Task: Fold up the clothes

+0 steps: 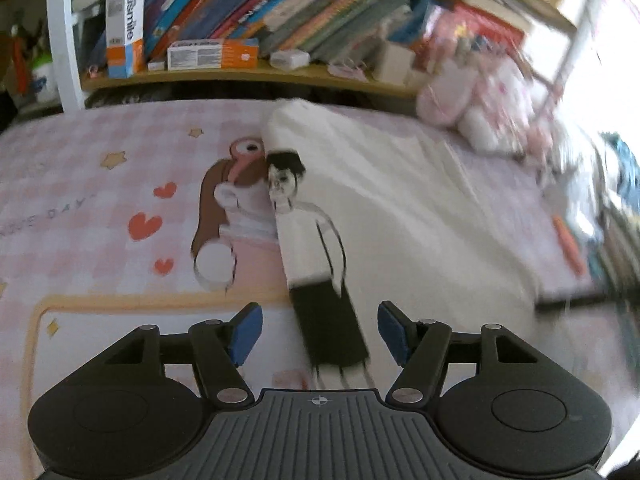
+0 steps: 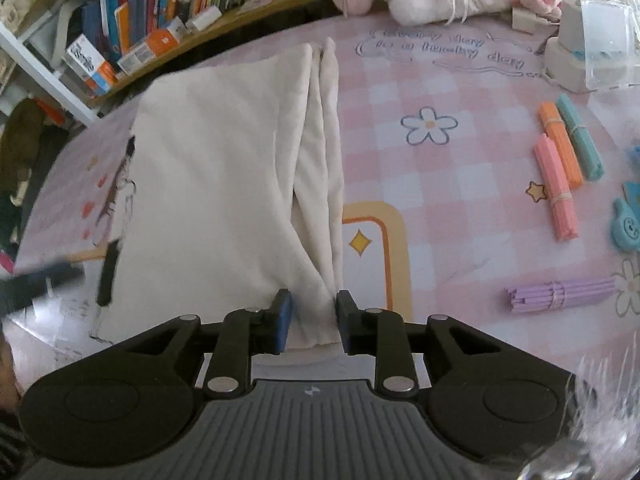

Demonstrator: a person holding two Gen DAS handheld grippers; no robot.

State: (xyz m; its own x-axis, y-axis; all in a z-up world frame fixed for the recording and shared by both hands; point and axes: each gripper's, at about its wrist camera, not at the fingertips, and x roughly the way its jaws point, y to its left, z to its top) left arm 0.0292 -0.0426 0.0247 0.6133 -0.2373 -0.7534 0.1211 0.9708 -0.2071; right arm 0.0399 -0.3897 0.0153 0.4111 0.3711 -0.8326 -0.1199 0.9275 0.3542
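White shirt (image 2: 224, 168) lies half-folded on my pink worktop (image 2: 440, 200), long axis running away from me, its bunched near hem pinched in my right tongs (image 2: 312, 320), while my left tongs (image 1: 320, 332) hover open over its printed edge.

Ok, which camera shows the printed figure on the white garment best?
Left wrist: the printed figure lies just ahead of the open left gripper, head to legs, slightly blurred. The right wrist view catches only a thin sliver at the white garment edge.
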